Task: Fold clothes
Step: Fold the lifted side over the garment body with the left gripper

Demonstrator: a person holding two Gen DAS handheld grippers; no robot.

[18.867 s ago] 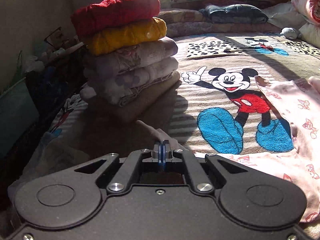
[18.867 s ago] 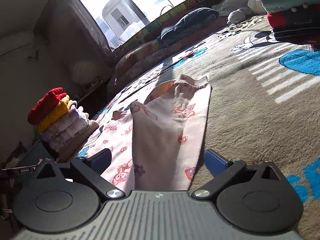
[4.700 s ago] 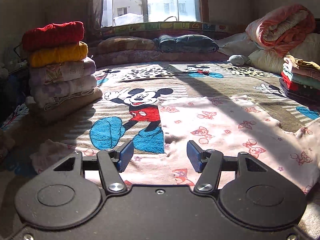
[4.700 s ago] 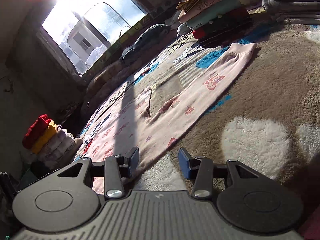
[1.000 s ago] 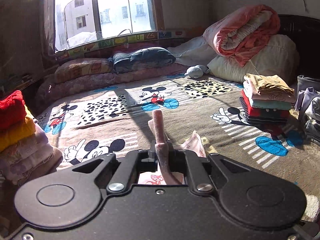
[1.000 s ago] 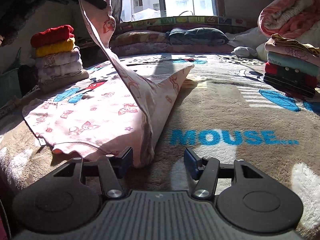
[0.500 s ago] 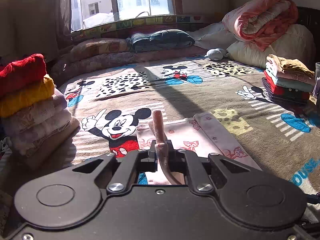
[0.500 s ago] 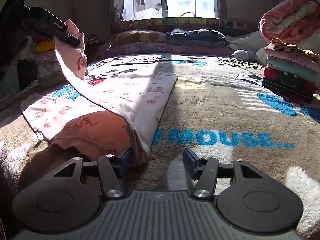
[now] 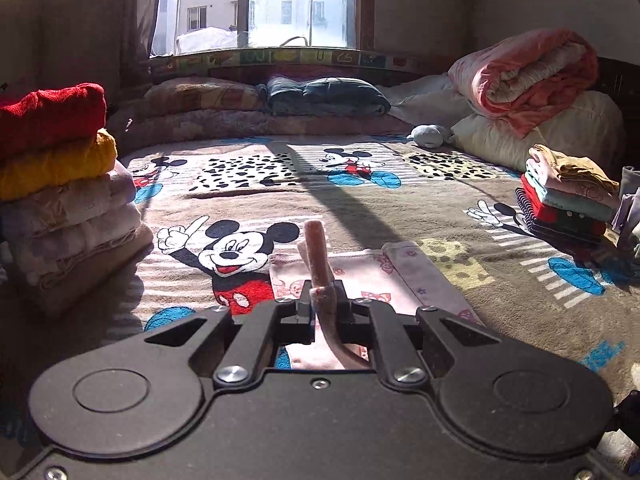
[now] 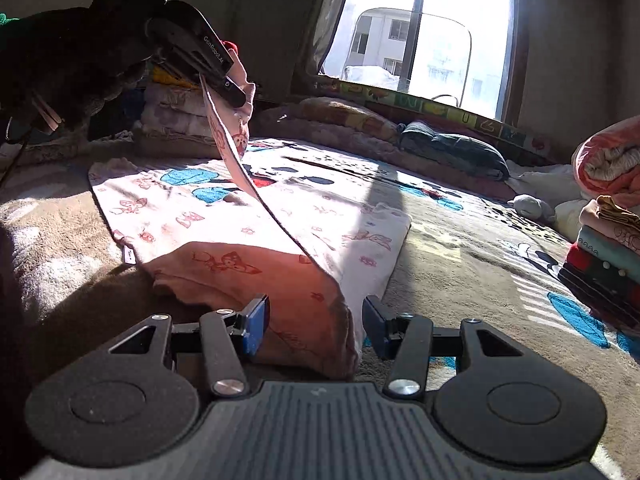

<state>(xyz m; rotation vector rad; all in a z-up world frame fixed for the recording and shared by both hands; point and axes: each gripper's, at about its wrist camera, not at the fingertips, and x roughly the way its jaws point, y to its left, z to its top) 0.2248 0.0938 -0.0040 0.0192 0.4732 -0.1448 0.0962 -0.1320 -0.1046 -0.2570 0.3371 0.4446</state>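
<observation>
A pale pink garment (image 10: 248, 220) with small cartoon prints lies spread on the Mickey Mouse blanket (image 9: 400, 204). My left gripper (image 9: 322, 300) is shut on one edge of the pink garment (image 9: 380, 276), and a pinched strip of cloth sticks up between its fingers. In the right wrist view the left gripper (image 10: 230, 84) hangs raised at the upper left, and a taut strip of cloth runs down from it to the near fold. My right gripper (image 10: 314, 324) is open, low over the blanket, its blue pads on either side of the garment's near folded corner.
A stack of folded clothes (image 9: 60, 184), red and yellow on top, stands at the left. A smaller folded stack (image 9: 568, 200) sits at the right. Pillows (image 9: 324, 96), a rolled quilt (image 9: 524, 68) and a small soft toy (image 9: 430, 135) line the far side under the window.
My left gripper has carried the pinched edge leftward and lower across the garment, laying more cloth flat. My right gripper has stayed open at the near corner, turned a little to the right.
</observation>
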